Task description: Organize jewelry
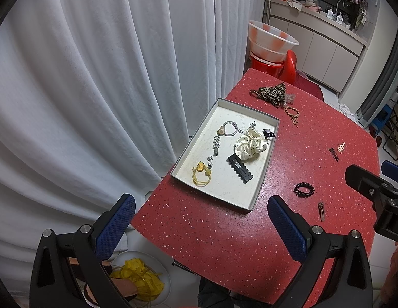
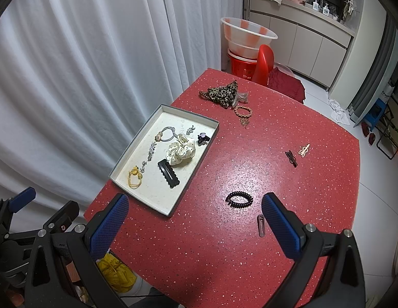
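A shallow grey tray (image 1: 260,188) (image 2: 178,202) on the red table holds a polka-dot scrunchie (image 1: 251,143) (image 2: 180,150), a black clip (image 1: 240,170) (image 2: 168,172), a yellow tie (image 1: 201,172) (image 2: 135,177) and other pieces. Loose on the table lie a black coil tie (image 1: 304,188) (image 2: 239,199), a brown clip (image 1: 321,211) (image 2: 261,225), two small clips (image 1: 337,151) (image 2: 297,154), a beaded bracelet (image 2: 243,112) and a leopard scrunchie (image 1: 272,93) (image 2: 222,93). My left gripper (image 1: 201,228) is open and empty near the table's front edge. My right gripper (image 2: 195,227) is open and empty above the table's front, near the coil tie.
White curtains (image 1: 96,77) hang at the left behind the table. A red chair (image 2: 263,63) and stacked basins (image 2: 246,36) stand beyond the far edge. A bowl with yellow material (image 1: 139,279) sits on the floor below the front-left corner.
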Action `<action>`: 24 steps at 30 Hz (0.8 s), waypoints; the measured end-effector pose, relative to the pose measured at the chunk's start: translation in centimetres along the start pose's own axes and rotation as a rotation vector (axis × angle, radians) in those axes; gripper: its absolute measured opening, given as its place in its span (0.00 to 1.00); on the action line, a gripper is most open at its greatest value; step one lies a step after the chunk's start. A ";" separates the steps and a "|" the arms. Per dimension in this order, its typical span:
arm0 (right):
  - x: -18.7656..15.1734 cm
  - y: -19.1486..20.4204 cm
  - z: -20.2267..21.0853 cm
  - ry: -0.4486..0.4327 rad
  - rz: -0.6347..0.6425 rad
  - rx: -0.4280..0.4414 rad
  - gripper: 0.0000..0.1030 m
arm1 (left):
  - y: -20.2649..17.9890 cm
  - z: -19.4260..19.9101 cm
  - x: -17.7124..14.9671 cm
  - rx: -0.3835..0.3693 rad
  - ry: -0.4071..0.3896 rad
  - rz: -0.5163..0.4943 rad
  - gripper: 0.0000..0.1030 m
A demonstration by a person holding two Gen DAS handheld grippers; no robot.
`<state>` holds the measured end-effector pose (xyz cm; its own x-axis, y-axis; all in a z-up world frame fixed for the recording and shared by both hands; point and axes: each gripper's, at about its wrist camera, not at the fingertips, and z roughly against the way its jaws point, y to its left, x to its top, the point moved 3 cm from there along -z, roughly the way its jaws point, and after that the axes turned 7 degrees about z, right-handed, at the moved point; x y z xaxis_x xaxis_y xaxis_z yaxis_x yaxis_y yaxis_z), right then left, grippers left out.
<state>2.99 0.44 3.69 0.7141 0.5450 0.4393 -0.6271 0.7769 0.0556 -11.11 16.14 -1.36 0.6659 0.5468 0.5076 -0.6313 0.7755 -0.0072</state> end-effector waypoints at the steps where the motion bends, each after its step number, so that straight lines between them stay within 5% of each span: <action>1: 0.0 0.0 0.0 0.000 -0.001 -0.001 1.00 | 0.0 0.0 0.0 0.000 0.000 -0.001 1.00; 24: 0.0 0.0 0.0 0.002 0.000 0.003 1.00 | 0.1 -0.2 -0.2 0.017 -0.004 0.007 1.00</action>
<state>3.01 0.42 3.70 0.7146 0.5461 0.4371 -0.6283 0.7759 0.0577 -11.18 16.18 -1.67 0.6599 0.5509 0.5109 -0.6424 0.7663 0.0036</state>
